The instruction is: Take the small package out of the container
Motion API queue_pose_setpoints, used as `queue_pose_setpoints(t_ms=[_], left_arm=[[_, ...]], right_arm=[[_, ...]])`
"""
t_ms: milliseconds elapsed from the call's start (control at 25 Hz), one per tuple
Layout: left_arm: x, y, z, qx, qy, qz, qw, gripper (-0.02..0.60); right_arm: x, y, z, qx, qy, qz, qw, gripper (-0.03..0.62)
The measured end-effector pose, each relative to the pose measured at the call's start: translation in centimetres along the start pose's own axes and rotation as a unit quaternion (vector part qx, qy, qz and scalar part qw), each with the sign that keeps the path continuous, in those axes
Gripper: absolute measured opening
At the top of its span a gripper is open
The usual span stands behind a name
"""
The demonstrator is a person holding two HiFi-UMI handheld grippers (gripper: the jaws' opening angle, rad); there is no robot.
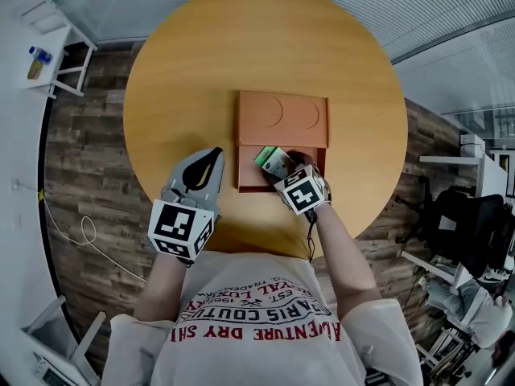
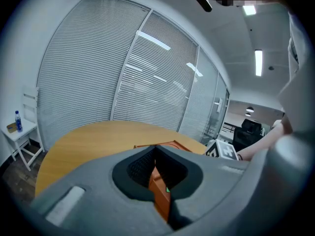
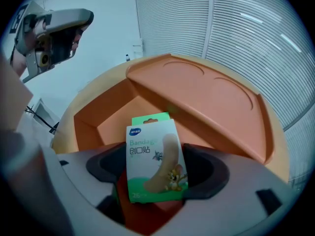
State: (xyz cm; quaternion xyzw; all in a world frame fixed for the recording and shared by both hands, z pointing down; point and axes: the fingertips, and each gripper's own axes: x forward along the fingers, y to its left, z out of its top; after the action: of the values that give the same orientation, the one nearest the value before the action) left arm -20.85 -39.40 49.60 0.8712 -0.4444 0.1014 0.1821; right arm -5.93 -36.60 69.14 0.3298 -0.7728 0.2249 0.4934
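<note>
An orange container (image 1: pixel 282 119) lies open on the round wooden table (image 1: pixel 193 63), its lid folded away from me and its tray (image 3: pixel 113 119) on the near side. My right gripper (image 1: pixel 283 170) is shut on the small package (image 1: pixel 274 161), a green and white bandage box (image 3: pixel 154 157), which it holds upright just above the near part of the tray. The right gripper (image 3: pixel 155 183) clamps the box by its lower part. My left gripper (image 1: pixel 212 159) hovers just left of the container with nothing in it, its jaws drawn together. Through the left gripper (image 2: pixel 158 181) only a thin orange slit of the container (image 2: pixel 158 188) shows.
A white side table (image 1: pixel 40 47) with a small bottle (image 2: pixel 17 121) stands off to the far left. Office chairs (image 1: pixel 467 223) stand to the right. A white cable (image 1: pixel 80 233) lies on the wooden floor at the left. Blinds run along the far wall.
</note>
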Motion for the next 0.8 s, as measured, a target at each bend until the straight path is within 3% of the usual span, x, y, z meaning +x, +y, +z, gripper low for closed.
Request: queue_pose_setpoints(t_ms=[320, 800], left_arm=[[-1.0, -0.2, 0.5, 0.005, -0.004, 0.008, 1.0, 0.01], [-1.9, -2.0, 0.5, 0.02, 0.001, -0.003, 0.9998, 0.01]], right_arm=[[-0.3, -0.1, -0.5, -0.016, 0.014, 0.006, 1.0, 0.364], [-3.4, 0.9, 0.1, -0.079, 0.022, 0.029, 0.996, 0.364]])
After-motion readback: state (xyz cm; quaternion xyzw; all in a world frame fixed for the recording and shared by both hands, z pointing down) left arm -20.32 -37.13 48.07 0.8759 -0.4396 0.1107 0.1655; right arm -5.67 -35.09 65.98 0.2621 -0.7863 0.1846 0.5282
